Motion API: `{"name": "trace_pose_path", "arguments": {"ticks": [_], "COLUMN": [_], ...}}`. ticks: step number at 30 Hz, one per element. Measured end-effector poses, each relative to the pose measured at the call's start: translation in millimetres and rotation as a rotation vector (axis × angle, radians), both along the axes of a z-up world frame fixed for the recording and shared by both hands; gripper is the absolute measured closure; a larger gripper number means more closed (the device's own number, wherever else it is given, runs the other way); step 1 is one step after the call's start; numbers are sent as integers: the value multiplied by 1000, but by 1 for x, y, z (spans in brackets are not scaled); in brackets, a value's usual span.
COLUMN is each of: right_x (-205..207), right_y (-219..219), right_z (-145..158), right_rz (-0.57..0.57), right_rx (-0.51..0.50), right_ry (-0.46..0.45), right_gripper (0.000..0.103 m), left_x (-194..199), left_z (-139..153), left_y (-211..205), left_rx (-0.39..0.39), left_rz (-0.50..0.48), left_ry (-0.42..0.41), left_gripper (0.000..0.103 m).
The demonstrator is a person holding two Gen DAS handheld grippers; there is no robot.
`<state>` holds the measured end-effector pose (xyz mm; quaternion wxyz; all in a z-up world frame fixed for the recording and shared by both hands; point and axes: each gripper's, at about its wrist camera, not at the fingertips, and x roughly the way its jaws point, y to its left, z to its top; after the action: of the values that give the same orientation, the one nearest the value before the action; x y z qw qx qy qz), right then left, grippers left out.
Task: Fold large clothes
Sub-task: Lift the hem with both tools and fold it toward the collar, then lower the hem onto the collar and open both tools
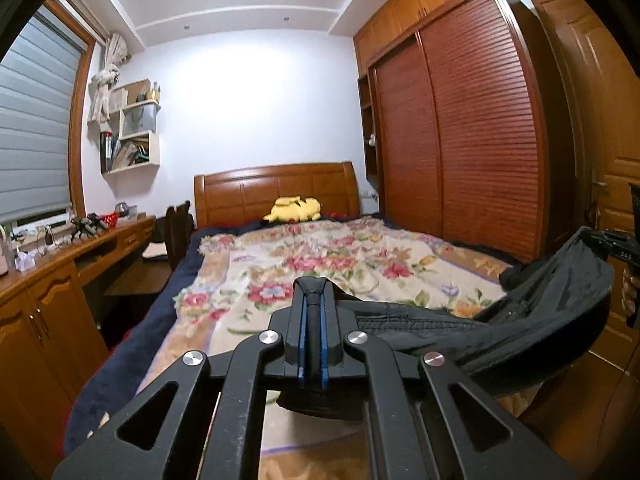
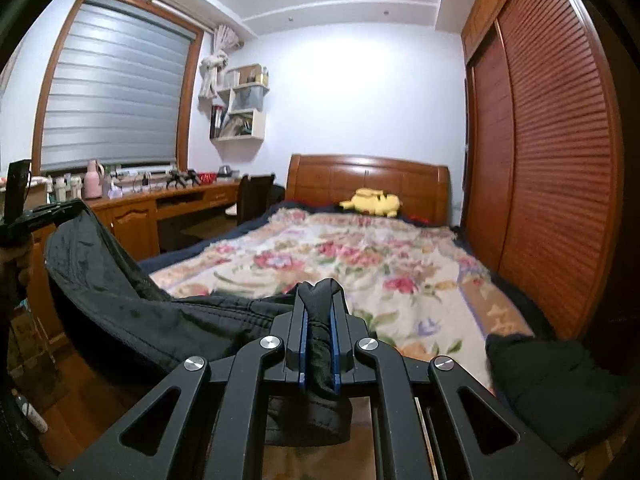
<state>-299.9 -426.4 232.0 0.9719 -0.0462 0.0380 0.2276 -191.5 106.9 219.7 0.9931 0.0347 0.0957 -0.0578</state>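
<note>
With the black garment (image 1: 532, 320) slung sagging over the bed (image 1: 320, 264) between left gripper (image 1: 313, 300) and right gripper (image 2: 318, 300), jaws clamped on its edges, a thin pinch risked slipping out.

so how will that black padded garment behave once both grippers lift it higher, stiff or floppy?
Probably floppy: the black padded garment sags in a curve between the left gripper and the right gripper, both shut on its edge. Likely bulky rather than light, since thick folds bunch under the jaws. Its lower part may drag on the floral bedspread.
</note>
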Motion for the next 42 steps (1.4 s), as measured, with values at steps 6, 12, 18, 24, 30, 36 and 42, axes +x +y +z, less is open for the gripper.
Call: {"name": "trace_pose_path", "arguments": {"ticks": [6, 12, 18, 24, 30, 36, 42], "right_x": [-8, 33, 130, 209, 274, 323, 367], "right_y": [-2, 10, 41, 64, 98, 119, 133], "right_z": [9, -6, -30, -64, -86, -85, -98], "right_rz": [0, -7, -81, -153, -160, -179, -222], "right_rx": [14, -1, -50, -99, -141, -146, -138], "right_ry": [-49, -15, 129, 238, 303, 337, 357], "right_gripper": [95, 95, 95, 94, 94, 94, 94], "left_x": [0, 37, 123, 186, 230, 265, 293], "left_z": [11, 0, -42, -92, -128, -146, -157], "left_y": [5, 4, 8, 18, 23, 25, 29], "left_rx": [-17, -4, 11, 0, 0, 19, 15], "left_rz": [1, 28, 111, 157, 166, 170, 177], "left_ry": [-21, 24, 162, 281, 364, 403, 421], "left_gripper": [97, 97, 97, 97, 97, 97, 97]}}
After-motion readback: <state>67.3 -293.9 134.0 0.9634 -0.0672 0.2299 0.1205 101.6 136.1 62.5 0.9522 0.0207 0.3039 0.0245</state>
